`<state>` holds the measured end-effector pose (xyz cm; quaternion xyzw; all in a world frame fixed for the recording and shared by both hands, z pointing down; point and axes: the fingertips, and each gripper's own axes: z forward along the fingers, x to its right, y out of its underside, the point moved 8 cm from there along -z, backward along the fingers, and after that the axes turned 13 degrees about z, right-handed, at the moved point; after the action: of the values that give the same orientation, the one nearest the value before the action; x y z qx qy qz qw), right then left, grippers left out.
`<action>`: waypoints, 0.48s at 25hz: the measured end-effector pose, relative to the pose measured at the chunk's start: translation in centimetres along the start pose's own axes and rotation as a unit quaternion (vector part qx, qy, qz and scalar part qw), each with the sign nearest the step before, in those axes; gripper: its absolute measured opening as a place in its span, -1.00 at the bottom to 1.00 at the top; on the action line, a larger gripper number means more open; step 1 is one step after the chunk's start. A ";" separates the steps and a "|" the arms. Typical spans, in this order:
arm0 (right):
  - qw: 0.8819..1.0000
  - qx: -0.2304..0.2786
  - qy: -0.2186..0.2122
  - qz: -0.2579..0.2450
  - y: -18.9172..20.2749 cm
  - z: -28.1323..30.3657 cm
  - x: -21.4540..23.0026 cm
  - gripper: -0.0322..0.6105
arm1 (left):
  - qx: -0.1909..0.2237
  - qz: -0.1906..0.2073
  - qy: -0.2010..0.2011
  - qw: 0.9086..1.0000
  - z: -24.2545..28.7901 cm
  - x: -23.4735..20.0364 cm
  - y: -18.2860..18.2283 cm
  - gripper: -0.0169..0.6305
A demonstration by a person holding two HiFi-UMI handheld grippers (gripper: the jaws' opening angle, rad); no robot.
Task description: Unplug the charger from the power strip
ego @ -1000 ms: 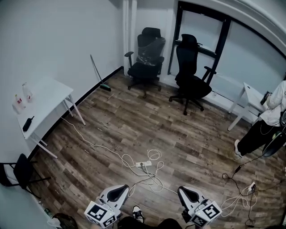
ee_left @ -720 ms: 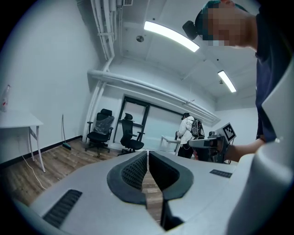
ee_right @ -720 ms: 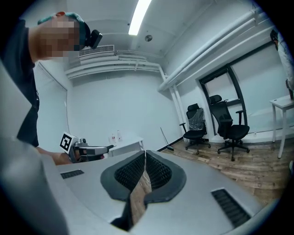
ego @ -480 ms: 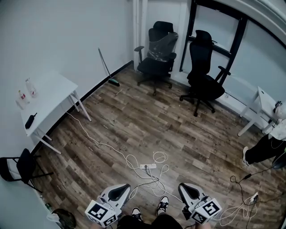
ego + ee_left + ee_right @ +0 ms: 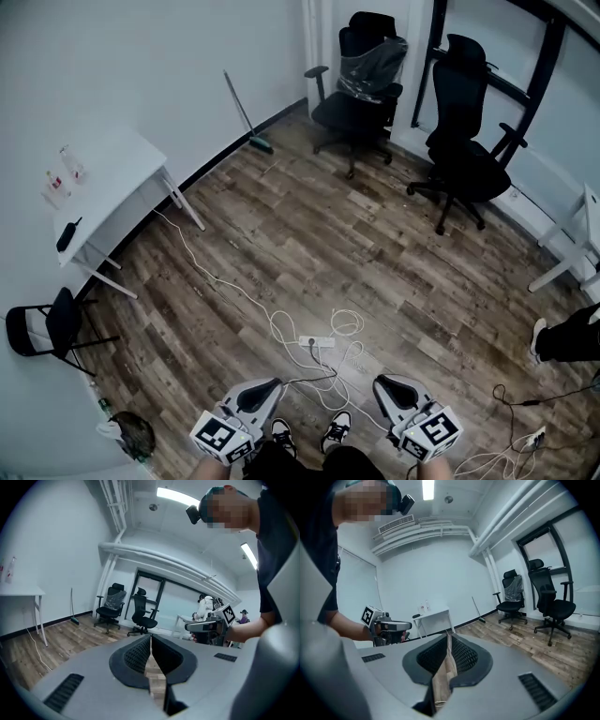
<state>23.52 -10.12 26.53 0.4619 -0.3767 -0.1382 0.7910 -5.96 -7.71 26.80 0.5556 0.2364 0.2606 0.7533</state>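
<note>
A white power strip (image 5: 317,342) lies on the wood floor among loops of white cable (image 5: 281,328). A small dark plug sits at its left end; the charger itself is too small to make out. My left gripper (image 5: 272,382) and right gripper (image 5: 382,382) hang at the bottom of the head view, above my shoes and short of the strip, touching nothing. In the left gripper view the left gripper (image 5: 150,638) has its jaws together and empty. The right gripper (image 5: 449,634) is shut and empty too.
A white table (image 5: 103,192) and a black folding chair (image 5: 52,328) stand at the left wall. Two office chairs (image 5: 361,89) (image 5: 469,155) and a broom (image 5: 246,117) are at the far end. More cables and a second strip (image 5: 525,441) lie at bottom right, near a person's leg (image 5: 567,339).
The whole view has advanced across the floor: the power strip now lies nearer, just ahead of both grippers, and my shoes show between them. Both grippers stay shut.
</note>
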 end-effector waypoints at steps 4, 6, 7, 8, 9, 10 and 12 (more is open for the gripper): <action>0.999 -0.025 -0.007 0.022 2.7 4.2 4.2 -0.83 | -0.010 0.000 -0.006 1.000 4.2 -2.8 4.1 -0.85; 0.999 -0.040 -0.007 0.018 4.9 6.5 6.1 -0.83 | -0.016 0.000 -0.004 1.000 6.2 -4.2 6.9 -0.85; 0.999 -0.049 -0.005 0.014 6.4 7.5 7.3 -0.83 | -0.020 0.002 -0.002 1.000 7.2 -4.8 8.6 -0.85; 0.998 -0.058 -0.002 0.009 8.0 8.6 8.6 -0.83 | -0.026 0.005 0.000 1.000 8.3 -5.3 10.5 -0.85; 0.998 -0.066 0.001 0.005 9.9 9.6 10.1 -0.83 | -0.035 0.009 0.002 0.999 9.4 -5.8 12.8 -0.85; 0.997 -0.075 0.005 0.002 12.0 10.8 11.7 -0.83 | -0.044 0.012 0.004 0.999 10.6 -6.3 15.3 -0.85; 0.995 -0.095 0.010 -0.002 16.6 13.2 14.8 -0.83 | -0.064 0.016 0.010 0.998 12.9 -7.6 20.9 -0.85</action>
<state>21.81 -17.93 51.13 0.3866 -0.3526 -0.1705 0.8350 -6.08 -16.76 50.88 0.5073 0.2179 0.2934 0.7805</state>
